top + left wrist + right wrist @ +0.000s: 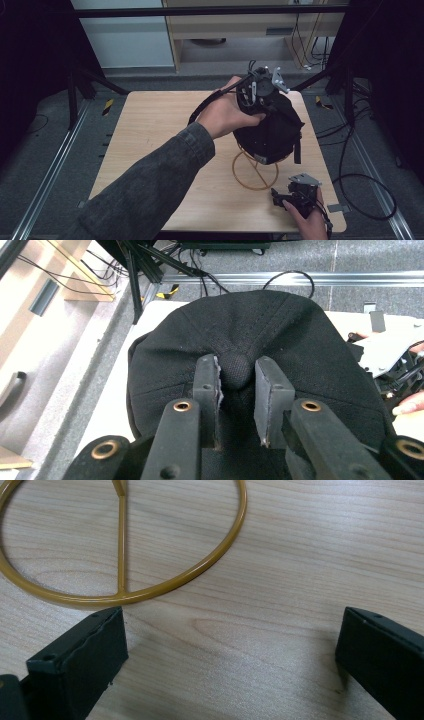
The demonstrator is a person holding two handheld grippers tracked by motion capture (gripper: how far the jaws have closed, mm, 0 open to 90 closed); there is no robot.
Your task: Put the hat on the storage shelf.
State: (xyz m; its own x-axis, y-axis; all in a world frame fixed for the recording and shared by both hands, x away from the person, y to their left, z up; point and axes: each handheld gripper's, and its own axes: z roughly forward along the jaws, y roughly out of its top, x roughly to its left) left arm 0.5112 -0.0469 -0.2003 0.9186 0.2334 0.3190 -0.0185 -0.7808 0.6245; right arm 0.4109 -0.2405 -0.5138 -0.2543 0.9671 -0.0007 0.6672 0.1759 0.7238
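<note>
High view: left gripper atop black cap, jaws pinching crown button; right gripper low, jaws wide.

Dark grey-green sleeve on left arm, black grippers with brass-ringed screw holes, grey plates

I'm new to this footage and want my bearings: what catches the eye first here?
A black cap sits on a yellow wire stand right of the table's middle. The left gripper is on its crown, jaws either side of the top button. The right gripper is low near the front right corner, jaws wide open above bare wood beside the stand's ring base.
</note>
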